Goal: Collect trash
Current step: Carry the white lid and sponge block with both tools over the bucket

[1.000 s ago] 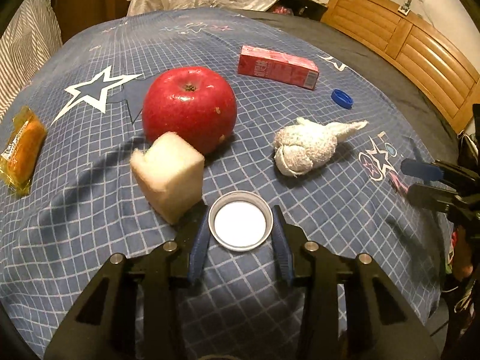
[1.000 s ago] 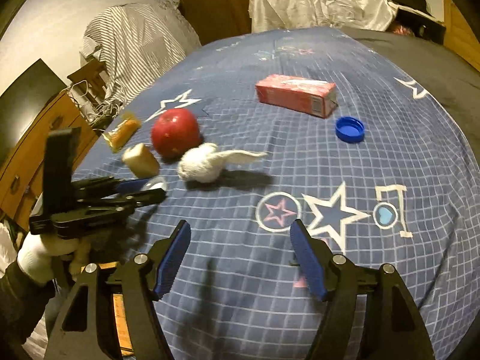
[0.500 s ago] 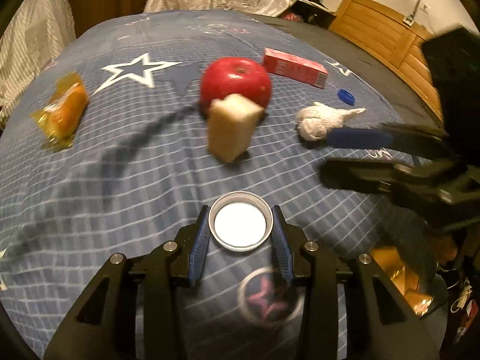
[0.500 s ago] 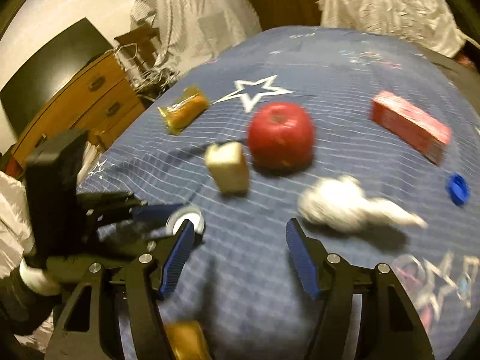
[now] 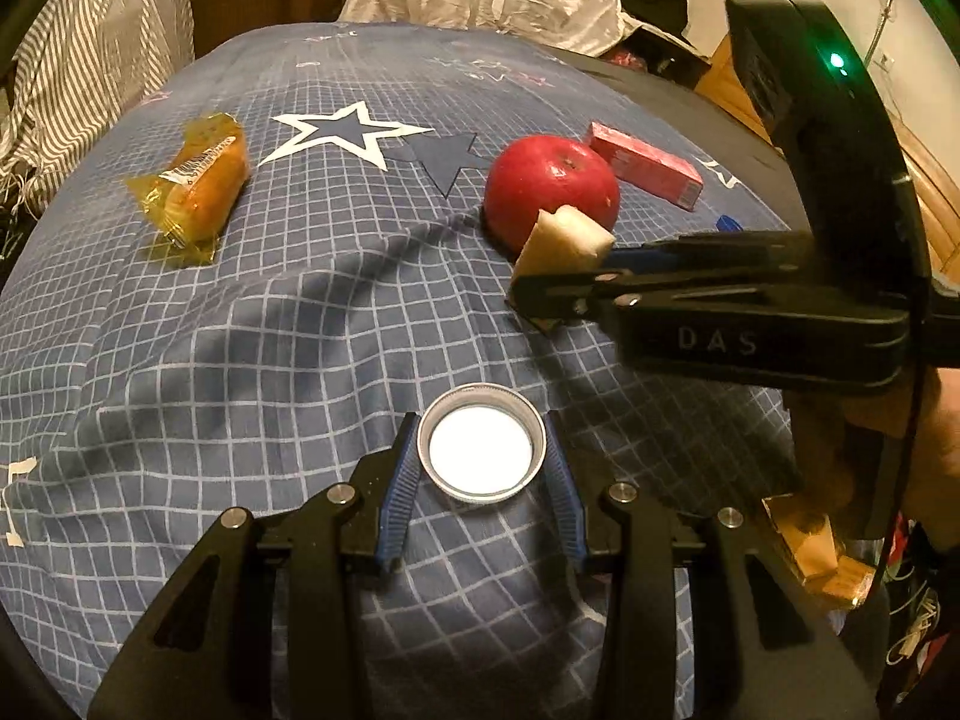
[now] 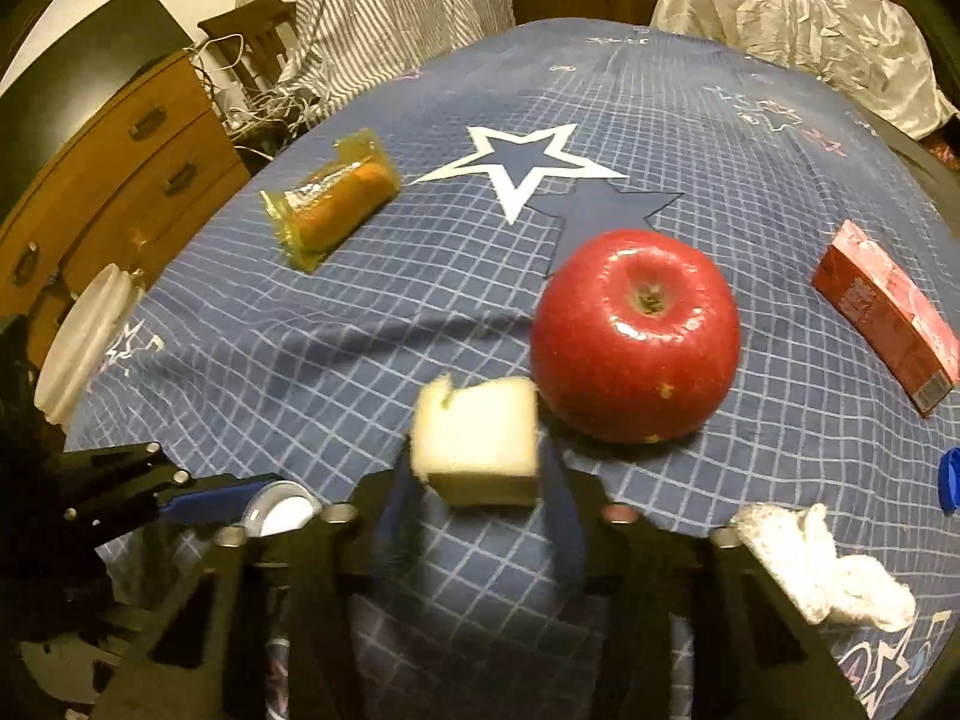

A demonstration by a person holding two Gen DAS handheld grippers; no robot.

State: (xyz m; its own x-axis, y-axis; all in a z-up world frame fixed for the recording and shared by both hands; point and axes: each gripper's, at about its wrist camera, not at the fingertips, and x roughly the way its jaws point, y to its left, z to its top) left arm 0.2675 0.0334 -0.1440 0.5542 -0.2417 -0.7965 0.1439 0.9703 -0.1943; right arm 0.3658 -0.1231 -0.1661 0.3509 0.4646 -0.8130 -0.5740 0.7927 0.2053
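Note:
My left gripper (image 5: 480, 468) is shut on a round metal lid (image 5: 481, 443) with a white inside and holds it above the bed. The lid also shows in the right wrist view (image 6: 282, 510). My right gripper (image 6: 477, 480) has its blue pads on both sides of a pale sponge block (image 6: 480, 441); the block also shows in the left wrist view (image 5: 564, 240). A crumpled white tissue (image 6: 822, 570), a red carton (image 6: 888, 312), a blue bottle cap (image 6: 949, 480) and a wrapped orange snack (image 6: 336, 204) lie on the blue star-patterned bedspread (image 6: 300, 360).
A red apple (image 6: 636, 336) sits just behind the sponge block. A wooden dresser (image 6: 108, 180) stands to the left of the bed. A white round container (image 6: 84, 342) sits at the bed's left edge. Crumpled light fabric (image 6: 780, 12) lies at the far end.
My left gripper has lifted the lid off the bedspread and drawn back. My right gripper has swung left to the sponge block and closed its pads around it.

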